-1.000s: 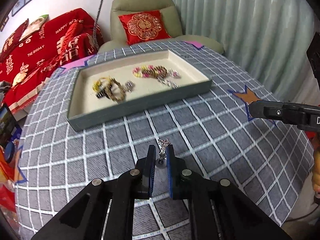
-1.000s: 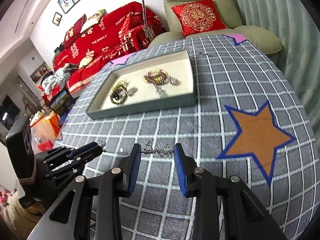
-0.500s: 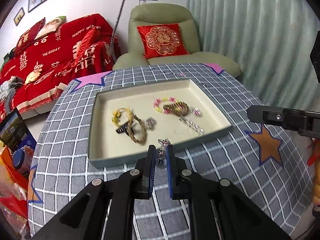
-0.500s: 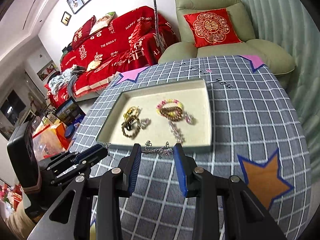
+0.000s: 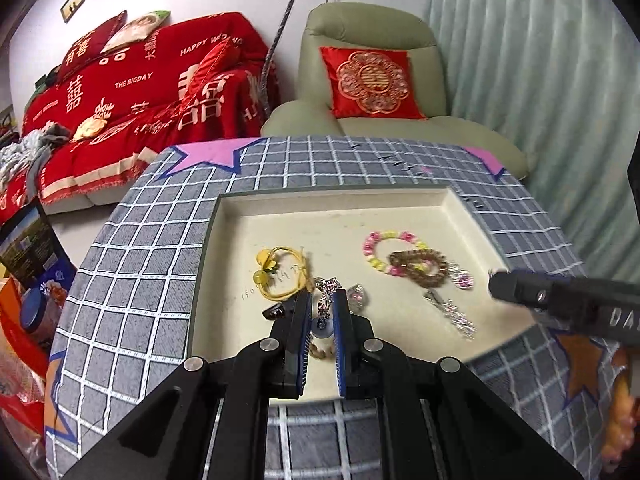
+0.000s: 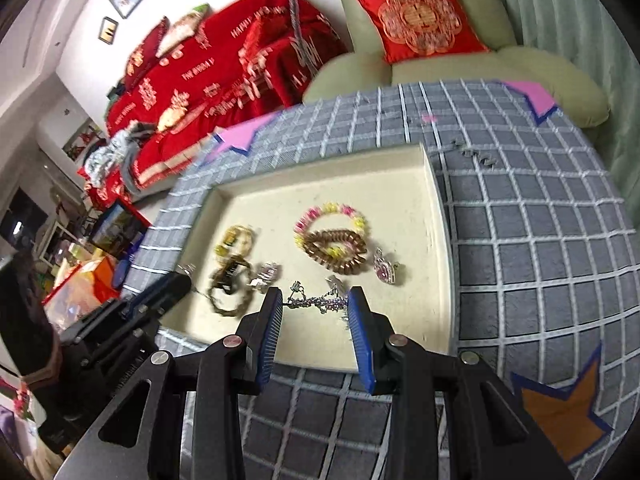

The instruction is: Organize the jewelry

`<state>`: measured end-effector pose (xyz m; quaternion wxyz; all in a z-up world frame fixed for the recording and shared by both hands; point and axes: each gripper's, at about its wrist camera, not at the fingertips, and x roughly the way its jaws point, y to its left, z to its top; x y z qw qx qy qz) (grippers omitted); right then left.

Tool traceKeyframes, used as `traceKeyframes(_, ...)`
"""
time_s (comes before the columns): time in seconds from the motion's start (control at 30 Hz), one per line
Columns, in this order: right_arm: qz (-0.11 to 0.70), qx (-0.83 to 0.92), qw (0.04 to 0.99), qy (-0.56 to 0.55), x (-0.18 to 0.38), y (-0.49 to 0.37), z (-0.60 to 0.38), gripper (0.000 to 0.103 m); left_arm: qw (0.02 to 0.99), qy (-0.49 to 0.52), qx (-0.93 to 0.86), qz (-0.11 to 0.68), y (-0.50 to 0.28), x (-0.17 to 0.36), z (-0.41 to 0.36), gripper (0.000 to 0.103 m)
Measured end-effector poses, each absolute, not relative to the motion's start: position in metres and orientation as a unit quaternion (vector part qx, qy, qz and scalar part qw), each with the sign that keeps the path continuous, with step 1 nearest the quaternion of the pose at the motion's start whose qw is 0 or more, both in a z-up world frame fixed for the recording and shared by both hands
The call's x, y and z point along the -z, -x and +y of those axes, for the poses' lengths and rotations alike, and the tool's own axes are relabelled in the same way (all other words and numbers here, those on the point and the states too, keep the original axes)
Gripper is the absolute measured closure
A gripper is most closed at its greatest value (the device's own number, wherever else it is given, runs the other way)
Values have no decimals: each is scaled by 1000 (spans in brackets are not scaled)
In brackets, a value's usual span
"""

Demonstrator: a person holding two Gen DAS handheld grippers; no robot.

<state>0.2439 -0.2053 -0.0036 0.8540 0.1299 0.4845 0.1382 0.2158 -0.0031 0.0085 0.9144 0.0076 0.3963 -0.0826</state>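
Observation:
My left gripper [image 5: 322, 300] is shut on a silver chain [image 5: 325, 294] and holds it above the front of the cream jewelry tray [image 5: 336, 200]. In the right wrist view the same chain [image 6: 316, 302] hangs stretched between my two grippers. My right gripper [image 6: 316, 304] has its jaws wide apart around the chain, which touches their tips; it also shows in the left wrist view [image 5: 520, 290]. In the tray lie a yellow bracelet [image 5: 280, 272], a pink and yellow bead bracelet [image 5: 394, 250], a brown bead bracelet [image 6: 336, 250] and a silver pendant [image 6: 384, 268].
The tray [image 6: 434, 208] sits on a round table with a grey checked cloth [image 6: 540, 240]. An orange star [image 6: 560, 400] marks the cloth at front right. A green armchair [image 5: 372, 52] and a red sofa [image 5: 140, 92] stand behind the table.
Both grippers have moved forward with the chain, from above the cloth in front of the tray to above the tray's front part. The jaws have not changed.

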Motion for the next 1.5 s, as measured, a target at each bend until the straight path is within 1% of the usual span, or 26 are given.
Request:
traceKeyframes(0.17,505,-123,846,-115,32,-256,-199,67,910,-22,74,407,-224,8,-10,83)
traceKeyframes(0.5,526,-107,839,-89,54,-265,-194,65,907,-38,62,415,-226,21,-15,83)
traceKeyframes(0.57,526,-107,839,-91,54,-266,-194,62,908,-44,57,414,-224,21,-16,83)
traceKeyframes(0.63,523,-111,839,-96,52,-265,-194,56,909,-46,55,411,-223,20,-16,83)
traceKeyframes(0.7,515,-111,844,-98,46,-263,-195,42,910,-44,53,409,-221,18,-15,83)
traceKeyframes(0.77,505,-110,850,-101,39,-260,-196,37,912,-43,51,405,-219,15,-13,83)
traceKeyframes(0.83,496,-109,854,-112,32,-255,-201,36,914,-43,48,401,-215,12,-12,83)
traceKeyframes(0.97,475,-100,865,-126,18,-240,-210,24,919,-39,46,390,-204,5,-10,83)
traceKeyframes(1.3,426,-55,898,-91,3,-180,-209,23,924,-15,42,380,-172,-5,-2,82)
traceKeyframes(1.33,421,-51,902,-85,2,-173,-208,22,924,-15,42,380,-168,-5,-2,76)
traceKeyframes(1.37,416,-49,904,-79,2,-168,-206,21,924,-15,41,380,-166,-5,-2,30)
traceKeyframes(1.4,412,-48,907,-74,2,-164,-205,20,925,-14,33,378,-162,-6,-1,0)
traceKeyframes(1.47,402,-41,913,-58,2,-154,-202,20,937,-17,8,349,-149,-7,1,0)
traceKeyframes(1.5,397,-39,915,-53,2,-149,-200,19,937,-19,12,349,-145,-5,1,0)
